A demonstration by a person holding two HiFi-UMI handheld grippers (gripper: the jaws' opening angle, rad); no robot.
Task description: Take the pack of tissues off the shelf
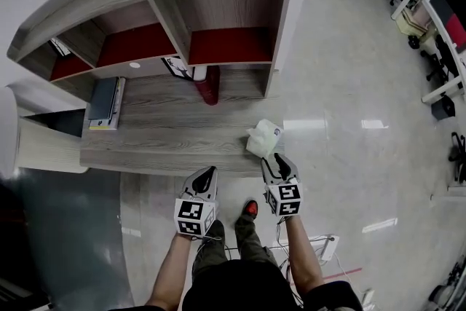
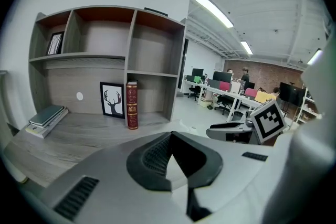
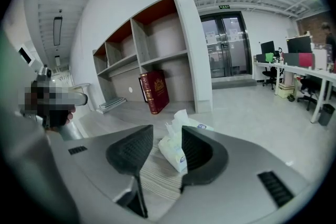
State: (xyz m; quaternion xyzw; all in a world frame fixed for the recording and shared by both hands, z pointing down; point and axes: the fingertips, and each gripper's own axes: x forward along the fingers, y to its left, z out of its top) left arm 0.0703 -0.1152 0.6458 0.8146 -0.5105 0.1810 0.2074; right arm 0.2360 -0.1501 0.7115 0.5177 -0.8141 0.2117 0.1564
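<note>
Jaws of right gripper [image 3: 167,136] spread about pack of tissues [image 3: 173,152] (left gripper [image 2: 169,136]: pressed together), red book [image 3: 153,92] well behind

The right gripper [image 3: 167,132] holds its jaws apart around the pack of tissues [image 3: 173,153], which lies by the right edge of the shelf [image 3: 113,118] against the right-hand jaw, a red book [image 3: 153,91] standing farther back.
</note>
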